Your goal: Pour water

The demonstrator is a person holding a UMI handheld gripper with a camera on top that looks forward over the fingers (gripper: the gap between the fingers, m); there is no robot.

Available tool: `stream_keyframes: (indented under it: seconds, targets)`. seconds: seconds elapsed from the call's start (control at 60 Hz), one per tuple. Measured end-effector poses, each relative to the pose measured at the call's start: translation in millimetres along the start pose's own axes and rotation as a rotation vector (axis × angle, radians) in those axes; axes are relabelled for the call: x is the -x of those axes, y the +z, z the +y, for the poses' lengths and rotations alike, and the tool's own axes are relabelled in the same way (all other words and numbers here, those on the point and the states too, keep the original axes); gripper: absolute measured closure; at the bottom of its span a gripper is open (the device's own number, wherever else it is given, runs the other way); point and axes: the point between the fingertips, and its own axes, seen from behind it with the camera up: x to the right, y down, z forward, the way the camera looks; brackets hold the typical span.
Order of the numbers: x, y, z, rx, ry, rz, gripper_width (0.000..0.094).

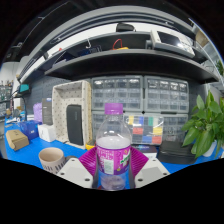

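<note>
A clear plastic water bottle (113,140) with a pink cap and a pink label stands upright between my gripper's (112,166) fingers. Both magenta pads (90,160) press against its sides at label height, so the gripper is shut on it. The bottle appears held above the blue table (30,155). A beige paper cup (51,159) sits on the table to the left, just beyond the left finger, its mouth facing up.
A white box with a dark panel (72,115) stands behind the cup. Small objects (17,138) lie at the far left of the table. Drawer cabinets (150,95) and shelves fill the back. A green plant (205,125) is at the right.
</note>
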Motion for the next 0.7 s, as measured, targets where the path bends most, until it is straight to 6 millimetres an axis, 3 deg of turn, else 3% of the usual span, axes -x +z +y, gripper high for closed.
stream_keyframes:
  seconds: [0.117, 0.2, 0.317, 0.533, 0.7]
  targets:
    - [-2, -2, 1, 0.017, 0.002, 0.007, 0.0429]
    - [-7, -9, 6, 0.051, 0.021, 0.032, 0.0227]
    - [-5, -30, 6, 0.051, 0.018, 0.041, 0.0094]
    - [-2, -103, 29, 0.082, 0.011, 0.138, 0.0081]
    - [16, -160, 39, 0.088, 0.016, 0.2, 0.0083]
